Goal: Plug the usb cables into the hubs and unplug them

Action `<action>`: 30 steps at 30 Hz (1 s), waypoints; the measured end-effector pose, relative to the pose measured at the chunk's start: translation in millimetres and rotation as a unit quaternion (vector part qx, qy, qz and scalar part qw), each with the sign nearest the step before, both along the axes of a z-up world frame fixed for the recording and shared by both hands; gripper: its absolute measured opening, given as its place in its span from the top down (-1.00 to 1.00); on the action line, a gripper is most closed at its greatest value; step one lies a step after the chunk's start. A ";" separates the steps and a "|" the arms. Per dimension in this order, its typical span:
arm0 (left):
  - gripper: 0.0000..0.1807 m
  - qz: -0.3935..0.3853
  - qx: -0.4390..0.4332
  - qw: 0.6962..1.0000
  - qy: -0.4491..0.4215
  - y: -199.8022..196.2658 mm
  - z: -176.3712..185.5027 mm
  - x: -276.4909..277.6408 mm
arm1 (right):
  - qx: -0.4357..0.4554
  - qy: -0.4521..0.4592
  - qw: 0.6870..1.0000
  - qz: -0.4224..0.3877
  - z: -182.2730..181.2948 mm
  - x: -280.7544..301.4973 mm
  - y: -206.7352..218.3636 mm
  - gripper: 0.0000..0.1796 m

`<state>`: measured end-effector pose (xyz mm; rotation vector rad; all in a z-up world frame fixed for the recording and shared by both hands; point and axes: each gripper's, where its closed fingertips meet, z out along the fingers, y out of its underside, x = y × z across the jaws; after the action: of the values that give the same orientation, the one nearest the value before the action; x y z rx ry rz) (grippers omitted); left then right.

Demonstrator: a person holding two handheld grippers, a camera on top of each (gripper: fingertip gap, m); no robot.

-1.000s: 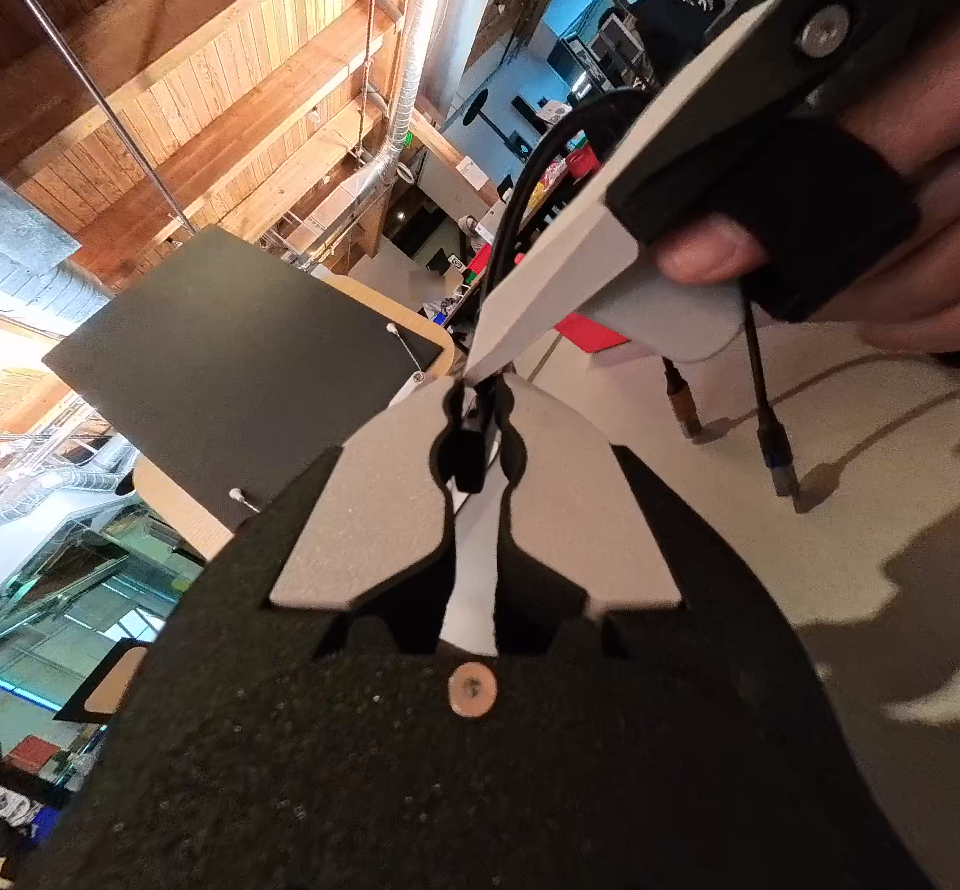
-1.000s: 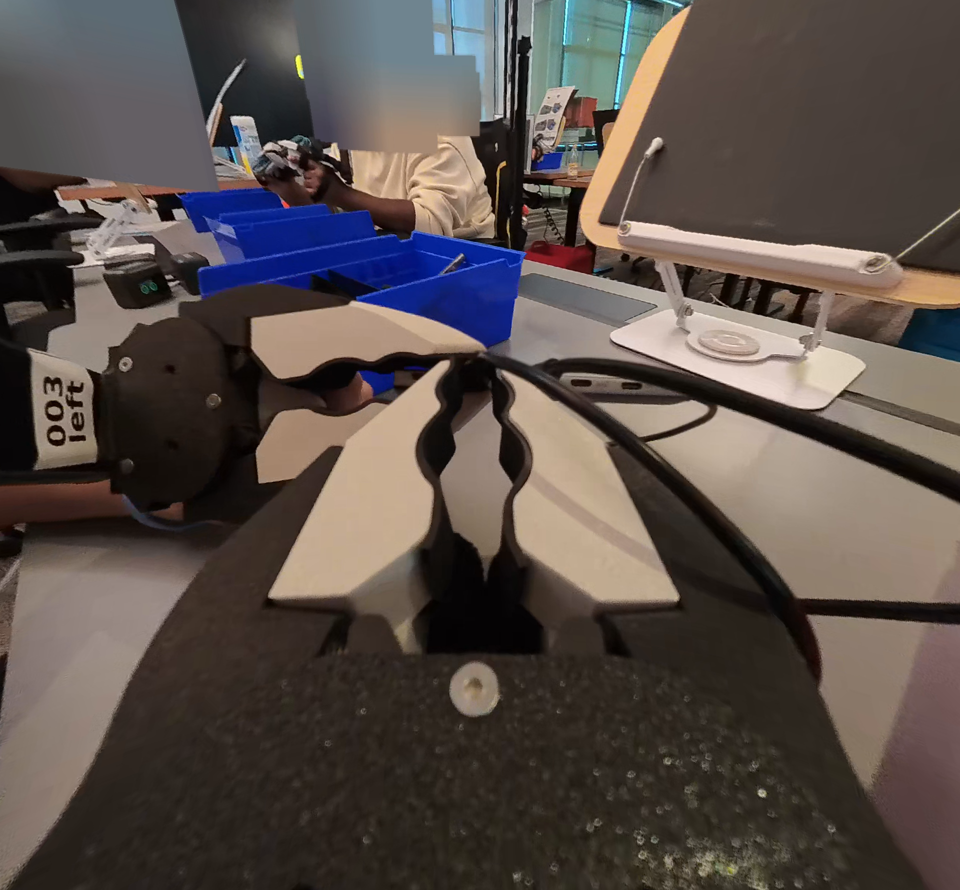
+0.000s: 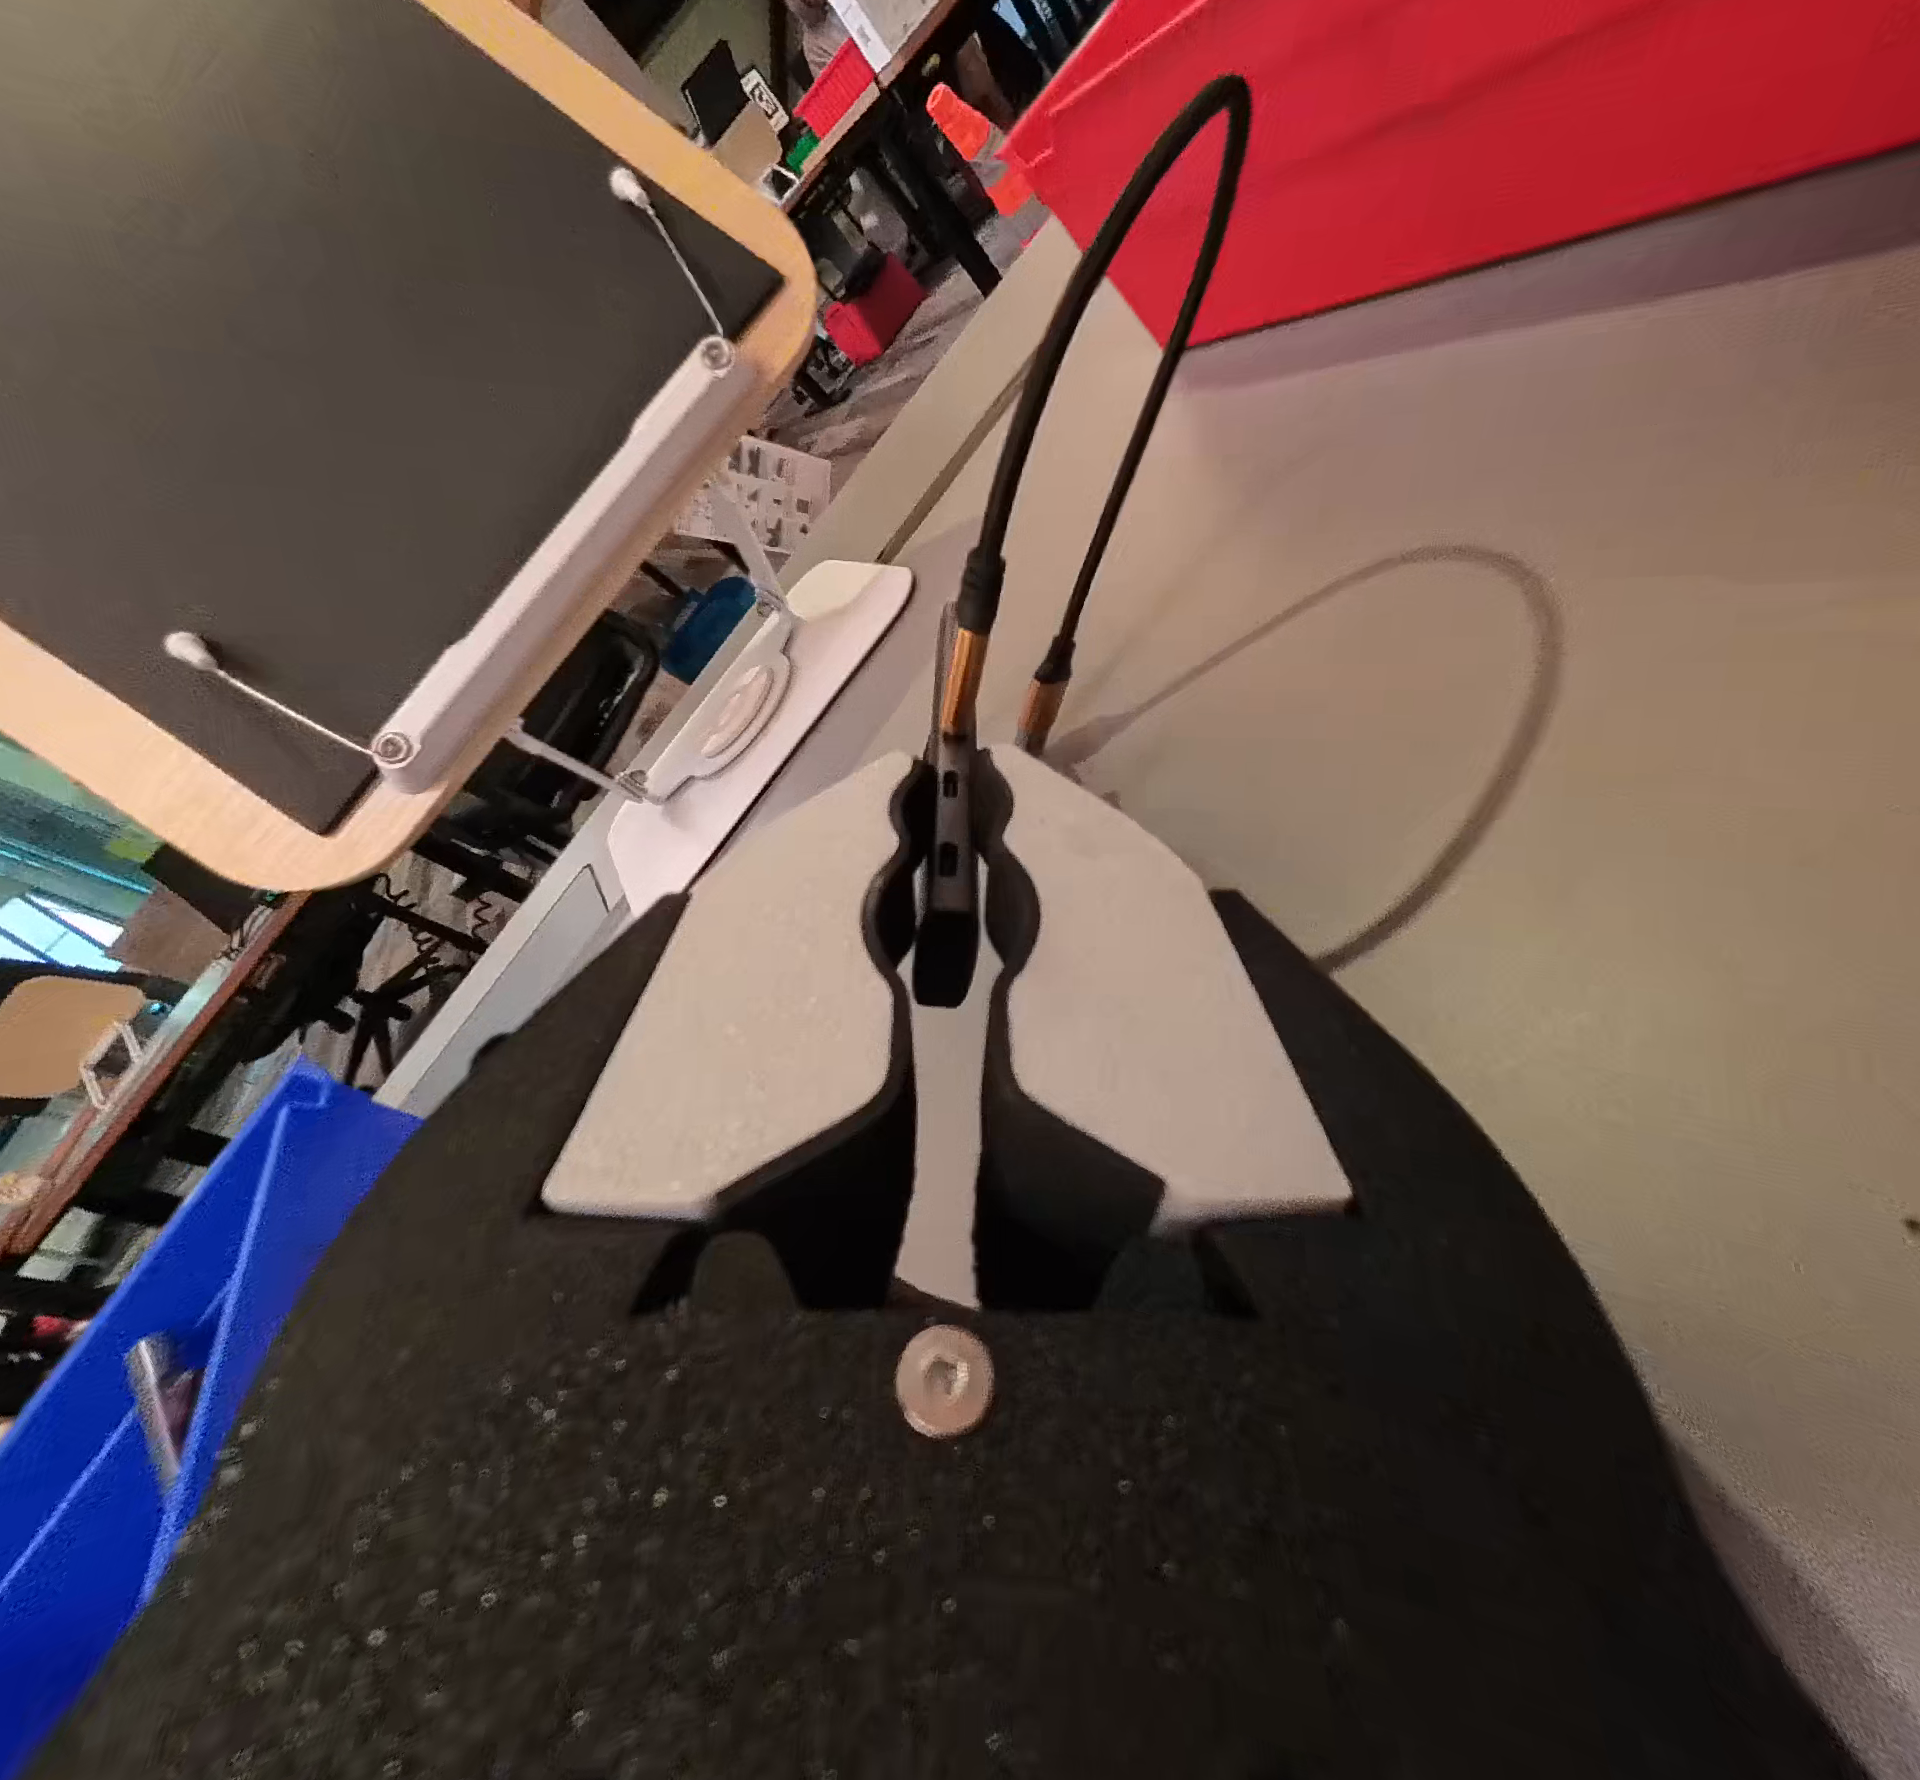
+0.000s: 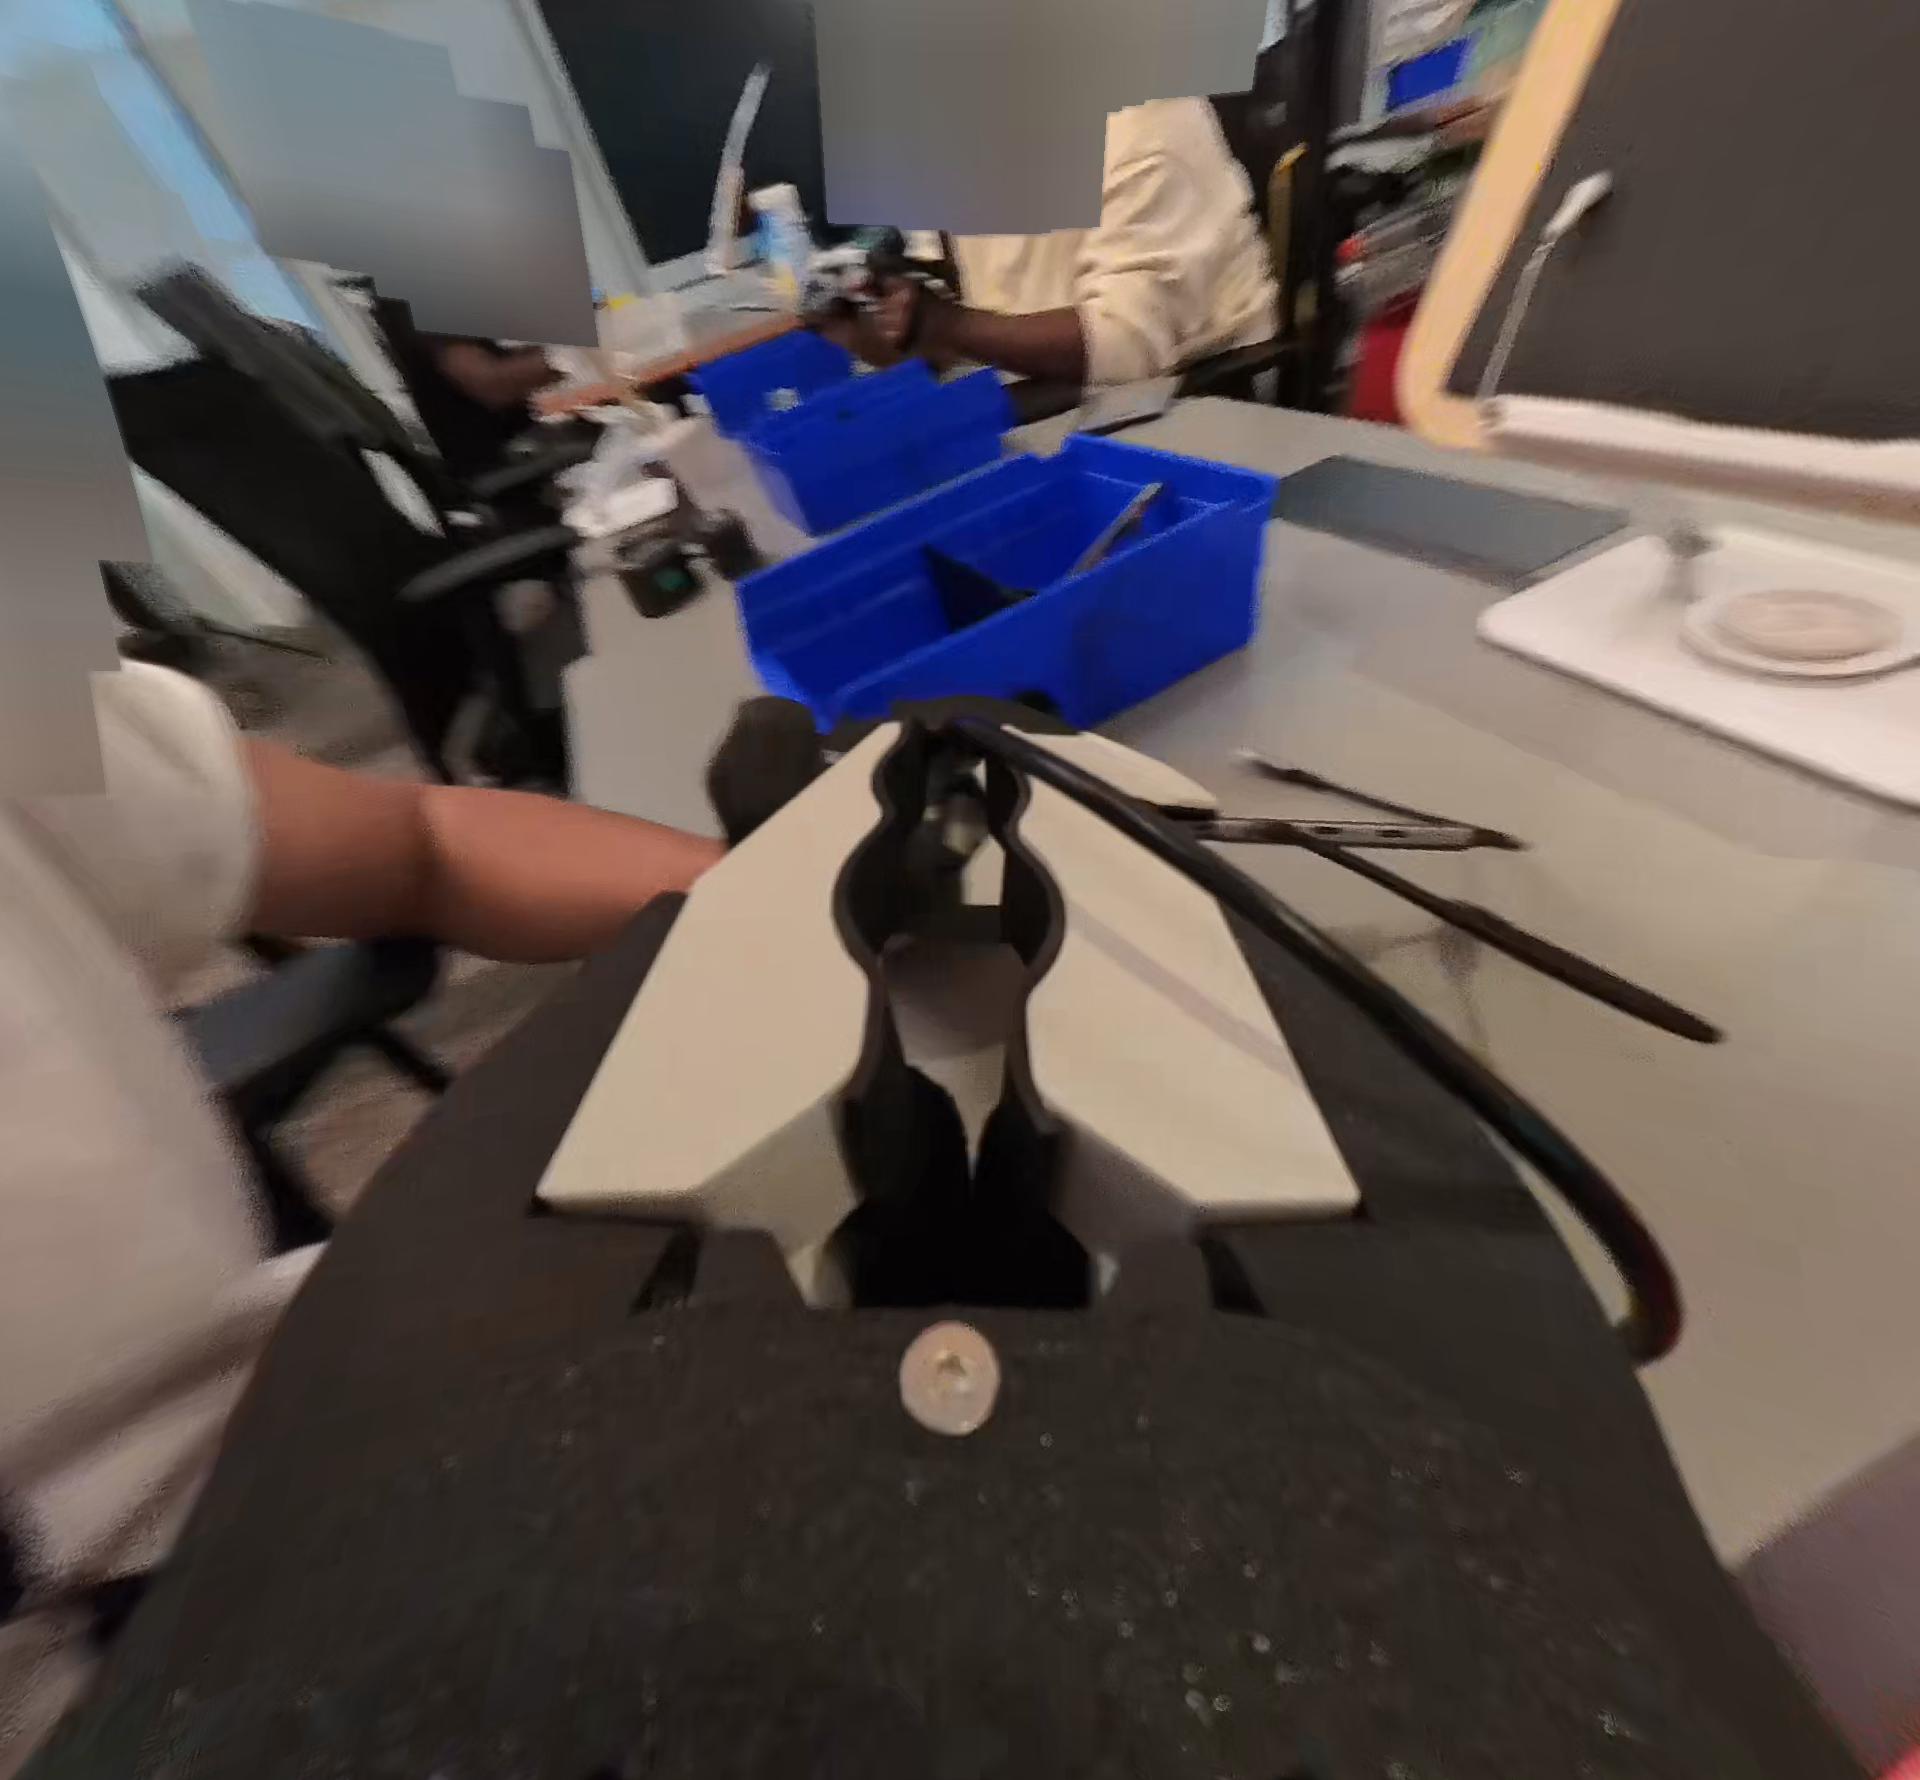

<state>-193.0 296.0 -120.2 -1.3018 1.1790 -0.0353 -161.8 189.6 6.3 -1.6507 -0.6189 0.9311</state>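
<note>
Grey surface [image 3: 1558,587] below, the left tool [image 3: 948,774] clamps the dark hub [image 3: 951,878] – one cable [image 3: 1049,400] seated at twelve o'clock – while the right tool [image 4: 951,743] pinches a plug [image 4: 951,811], best kept square to the port, I'd judge.

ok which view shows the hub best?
Left wrist view: the hub sits sharp between the left gripper fingers, ports visible, a black cable plugged in. Right wrist view shows only a blurred thin bar that may be it.
</note>
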 end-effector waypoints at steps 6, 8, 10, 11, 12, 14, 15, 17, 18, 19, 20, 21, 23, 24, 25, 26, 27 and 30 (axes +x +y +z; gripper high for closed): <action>0.92 -0.013 -0.003 1.000 0.007 -6.8 -2.6 4.6 | -0.014 0.181 0.983 0.000 80.4 73.1 8.0 0.90; 0.92 -0.016 -0.001 1.000 0.008 -8.9 -2.6 5.9 | -0.023 0.220 0.975 -0.003 85.8 98.8 12.7 0.90; 0.92 -0.018 -0.002 1.000 0.012 -9.3 -3.8 6.3 | -0.026 0.251 0.967 -0.033 82.1 127.3 22.1 0.90; 0.92 -0.018 -0.002 1.000 0.012 -9.2 -4.1 6.2 | -0.037 0.268 0.962 -0.044 76.8 140.7 26.8 0.90; 0.92 -0.018 -0.002 1.000 0.012 -9.0 -3.9 5.9 | -0.053 0.281 0.957 -0.056 68.3 153.3 31.8 0.90; 0.92 -0.018 -0.003 1.000 0.012 -8.6 -3.5 5.5 | -0.091 0.271 0.953 -0.106 39.3 177.8 44.6 0.90; 0.92 -0.018 -0.001 1.000 0.011 -8.5 -3.0 5.2 | -0.117 0.245 0.953 -0.131 18.6 186.9 49.7 0.90; 0.92 -0.017 0.001 1.000 0.012 -8.2 -2.5 4.5 | -0.198 0.181 0.949 -0.166 -31.9 198.8 53.3 0.89; 0.92 -0.017 0.002 1.000 0.012 -8.1 -2.2 4.3 | -0.230 0.152 0.944 -0.179 -55.0 204.2 52.3 0.89; 0.92 -0.017 0.003 1.000 0.011 -8.0 -1.7 4.1 | -0.255 0.125 0.938 -0.198 -76.2 210.7 51.1 0.89; 0.92 -0.017 0.003 1.000 0.011 -7.8 -1.5 4.0 | -0.277 0.086 0.932 -0.219 -97.4 218.1 48.7 0.89; 0.92 -0.017 0.002 1.000 0.011 -7.8 -1.8 4.2 | -0.296 0.035 0.924 -0.239 -118.5 225.5 44.7 0.85; 0.92 -0.019 0.001 1.000 0.013 -8.2 -2.6 4.7 | -0.337 -0.066 0.903 -0.258 -153.7 235.5 31.7 0.74; 0.92 -0.019 0.002 1.000 0.014 -8.4 -2.9 5.1 | -0.341 -0.105 0.897 -0.262 -162.7 239.1 28.0 0.69; 0.92 -0.020 0.002 1.000 0.014 -8.7 -3.2 5.2 | -0.349 -0.124 0.888 -0.272 -165.8 242.2 25.8 0.63; 0.92 -0.020 0.002 1.000 0.016 -8.8 -3.7 5.6 | -0.355 -0.140 0.883 -0.273 -167.6 242.8 23.9 0.58; 0.92 -0.021 0.001 1.000 0.017 -8.8 -4.2 5.9 | -0.359 -0.165 0.878 -0.272 -169.7 243.2 21.8 0.52; 0.92 -0.024 -0.001 1.000 0.019 -9.5 -5.2 6.6 | -0.363 -0.256 0.855 -0.267 -171.0 246.8 13.1 0.47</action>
<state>-186.4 286.5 -125.4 -1.2805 1.2424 -0.0458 85.1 202.8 -164.7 -2.6185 -0.0936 0.2909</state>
